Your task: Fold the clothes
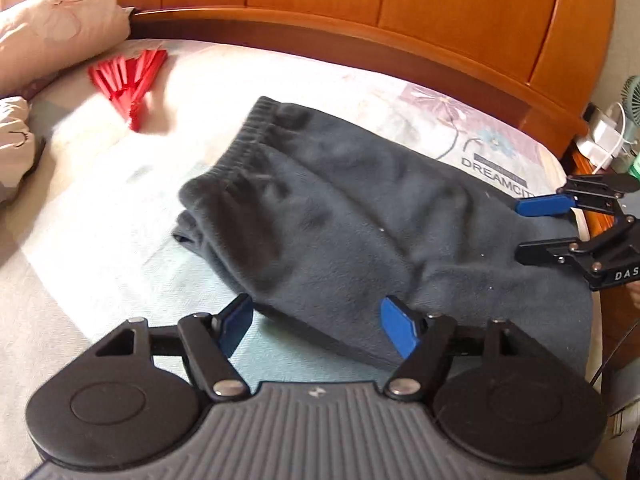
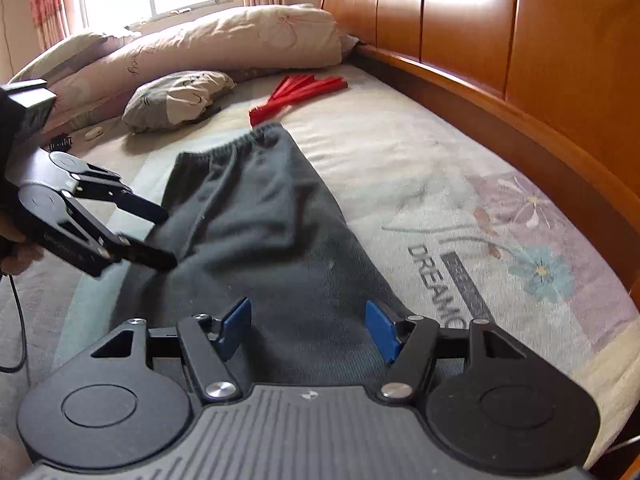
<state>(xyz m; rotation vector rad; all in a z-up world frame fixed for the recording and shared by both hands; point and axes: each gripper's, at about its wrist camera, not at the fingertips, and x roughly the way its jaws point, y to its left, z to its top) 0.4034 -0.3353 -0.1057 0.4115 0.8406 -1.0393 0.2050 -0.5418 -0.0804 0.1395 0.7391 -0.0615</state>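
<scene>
Mid-fold on the dark grey trousers [image 1: 320, 216], lying partly doubled over on the bed [image 1: 120, 208] near the wooden headboard [image 1: 360, 4], waistband toward the far red fan [image 1: 128, 76]. Left claw [image 1: 318, 326] open, pads straddling the near edge of the cloth, nothing pinched. Right claw [image 2: 308, 330] likewise open over the leg end, cloth between the jaws but not clamped. Probably between folds: next, closing both claws on the leg end and carrying it evenly toward the waistband.

trousers [image 1: 340, 216]: dark fleecy matt cloth | headboard [image 1: 400, 8]: glossy varnished wood | mattress [image 2: 400, 168]: printed woven fabric | fan [image 1: 128, 76]: red plastic
</scene>
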